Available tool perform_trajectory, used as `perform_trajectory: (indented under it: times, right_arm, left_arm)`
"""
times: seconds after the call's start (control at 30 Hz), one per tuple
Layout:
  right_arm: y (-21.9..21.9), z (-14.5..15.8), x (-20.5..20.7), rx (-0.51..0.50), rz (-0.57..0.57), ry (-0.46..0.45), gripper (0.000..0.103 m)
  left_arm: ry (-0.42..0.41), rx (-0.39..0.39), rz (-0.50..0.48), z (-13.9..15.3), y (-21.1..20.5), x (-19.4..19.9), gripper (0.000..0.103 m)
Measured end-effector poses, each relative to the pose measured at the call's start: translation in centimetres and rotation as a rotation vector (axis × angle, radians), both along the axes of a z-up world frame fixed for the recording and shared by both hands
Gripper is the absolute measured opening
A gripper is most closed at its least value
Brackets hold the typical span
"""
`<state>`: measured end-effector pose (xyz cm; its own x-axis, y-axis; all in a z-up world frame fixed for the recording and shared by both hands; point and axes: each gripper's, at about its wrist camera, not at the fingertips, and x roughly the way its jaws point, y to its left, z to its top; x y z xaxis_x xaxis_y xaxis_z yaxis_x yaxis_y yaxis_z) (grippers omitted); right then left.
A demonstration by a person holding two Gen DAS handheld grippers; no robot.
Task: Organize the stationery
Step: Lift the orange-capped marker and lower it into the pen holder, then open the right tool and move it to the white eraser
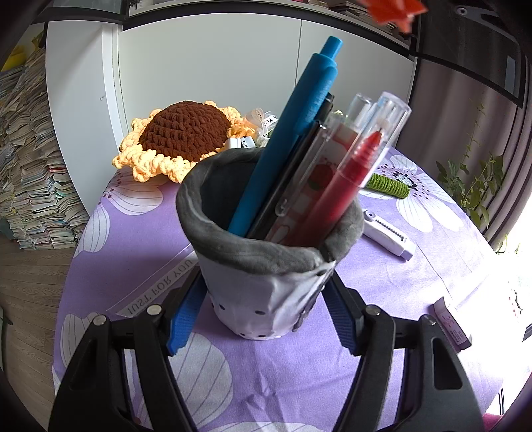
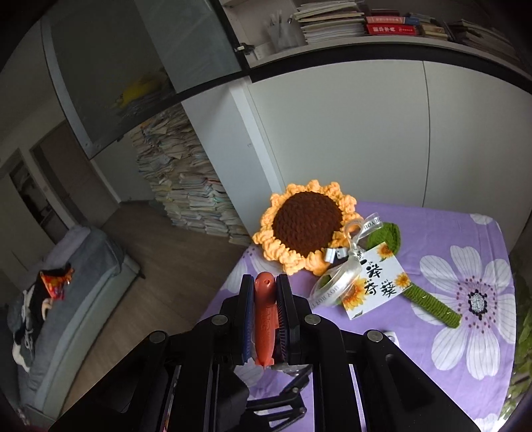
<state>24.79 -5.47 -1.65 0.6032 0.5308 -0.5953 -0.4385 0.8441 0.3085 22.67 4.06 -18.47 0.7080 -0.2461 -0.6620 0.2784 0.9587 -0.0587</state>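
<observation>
A soft pen holder (image 1: 266,295) with a grey lining and pale outer fabric stands on the purple flowered tablecloth (image 1: 272,375). It holds a blue pen (image 1: 292,133), a red pen in a clear cap (image 1: 349,179), a dark pen and a clear patterned one. My left gripper (image 1: 264,292) is shut on it, its blue pads pressing both sides of the base. In the right wrist view my right gripper (image 2: 265,282) is shut on a slim orange plastic tool (image 2: 265,319), held above the table's left edge. An orange blur (image 1: 392,13) shows at the top of the left wrist view.
A crochet sunflower (image 2: 306,226) with a green stem (image 2: 432,305), a ribbon and a card (image 2: 372,282) lie at the back of the table. A white cutter-like tool (image 1: 389,236) and a small lavender box (image 1: 452,329) lie to the right. Stacked books (image 2: 193,196) stand on the floor.
</observation>
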Motion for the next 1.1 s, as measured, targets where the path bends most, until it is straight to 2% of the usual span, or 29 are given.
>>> perform_trajectory:
  times: [0.1, 0.23, 0.4, 0.63, 0.9, 1.1]
  right_arm:
    - [1.3, -1.6, 1.3, 0.001, 0.016, -0.004, 0.014]
    - [1.8, -3.8, 2.4, 0.016, 0.049, 0.035, 0.014]
    - [1.5, -5.2, 2.6, 0.001, 0.056, 0.030, 0.014]
    - [0.9, -5.1, 1.8, -0.024, 0.054, 0.008, 0.014]
    - [0.0, -4.9, 1.1, -0.034, 0.062, 0.041, 0.014]
    - [-2.1, -2.9, -0.1, -0.012, 0.018, 0.010, 0.014]
  left_arm:
    - [0.000, -0.001, -0.004, 0.1, -0.2, -0.3, 0.069]
    - [0.001, -0.001, -0.007, 0.1, -0.4, -0.3, 0.069]
    - [0.002, 0.000, -0.010, 0.0, -0.5, -0.3, 0.069]
    - [-0.001, 0.006, -0.025, 0.0, -0.8, -0.4, 0.070]
    - [-0.003, 0.009, -0.033, 0.0, -0.9, -0.5, 0.069]
    - [-0.003, 0.010, -0.033, 0.0, -0.9, -0.5, 0.069]
